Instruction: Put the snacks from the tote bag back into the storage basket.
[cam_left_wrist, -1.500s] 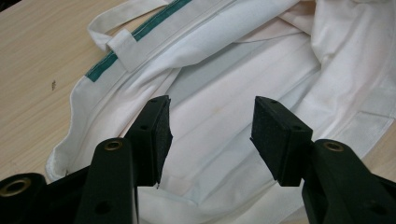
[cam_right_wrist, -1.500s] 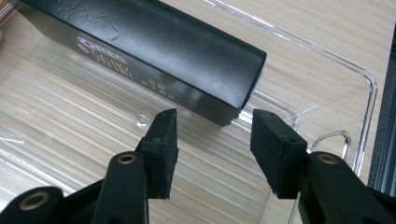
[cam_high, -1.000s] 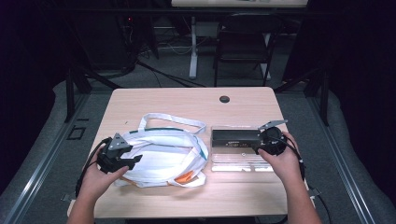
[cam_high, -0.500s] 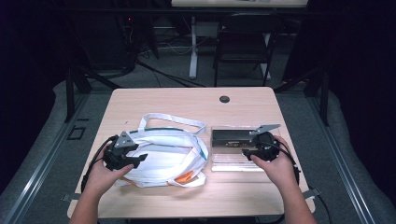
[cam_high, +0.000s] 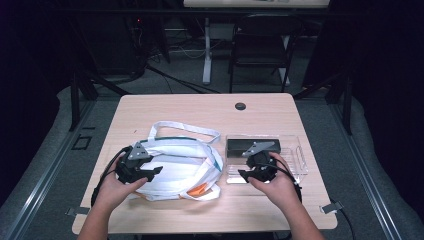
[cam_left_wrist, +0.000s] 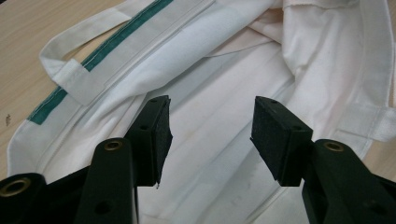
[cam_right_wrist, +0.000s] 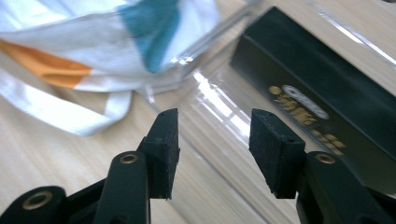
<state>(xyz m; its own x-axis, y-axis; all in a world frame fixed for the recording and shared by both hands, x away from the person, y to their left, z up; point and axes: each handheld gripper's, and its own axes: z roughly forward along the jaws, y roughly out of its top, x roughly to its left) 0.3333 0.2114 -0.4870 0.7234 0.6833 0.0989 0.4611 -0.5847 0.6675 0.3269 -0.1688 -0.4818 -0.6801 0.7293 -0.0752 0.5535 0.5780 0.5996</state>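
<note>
1. A white cloth bag (cam_high: 180, 162) is being seen lying flat on the left half of the wooden surface (cam_high: 200, 107).
2. The left gripper (cam_high: 150, 172) is being held over the bag's left side, its jaws parted and gripping nothing.
3. A clear plastic tray (cam_high: 295, 157) is being seen just right of the bag, with a black box (cam_high: 252, 145) lying in it.
4. The right gripper (cam_high: 245, 174) is being held at the tray's near left corner, jaws released with nothing between them.
</note>
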